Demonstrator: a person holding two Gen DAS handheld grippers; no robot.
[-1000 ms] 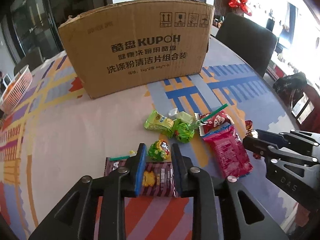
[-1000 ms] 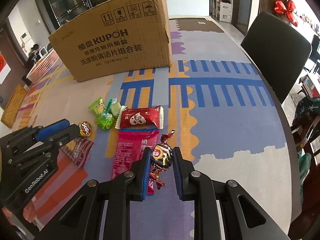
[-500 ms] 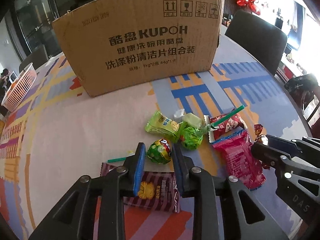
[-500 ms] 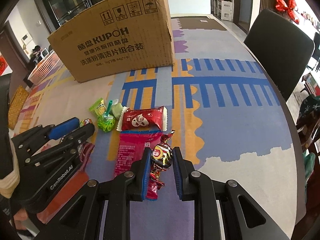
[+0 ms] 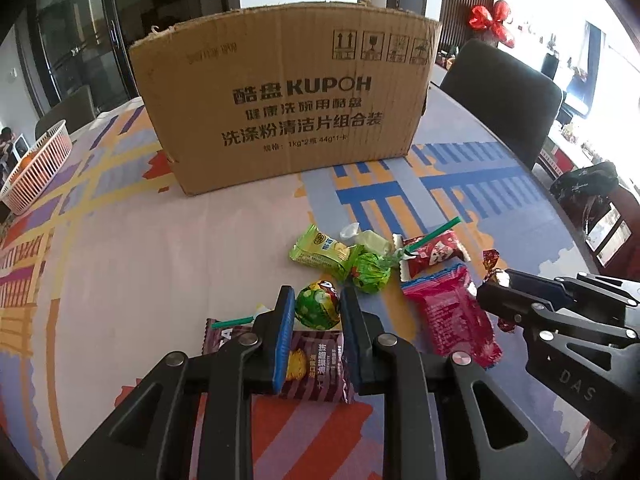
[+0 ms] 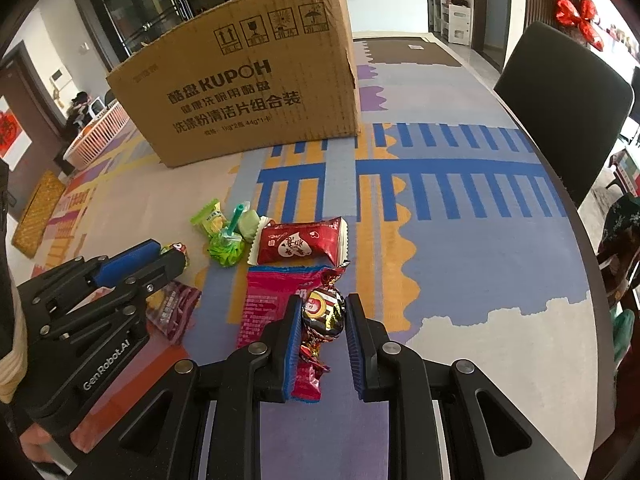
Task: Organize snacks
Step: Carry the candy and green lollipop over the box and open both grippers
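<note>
The left gripper has left the purple packet and clamps one round lollipop. The right gripper pinches one foil candy. Two green lollipops, one cardboard box.

Probably a home dining room: patterned table, dark chair, red bow, glass doors

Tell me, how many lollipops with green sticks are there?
2. One lollipop is squeezed in the left gripper, its stick poking left. The other lollipop lies on the table, by the red packet. More could be hidden.
</note>
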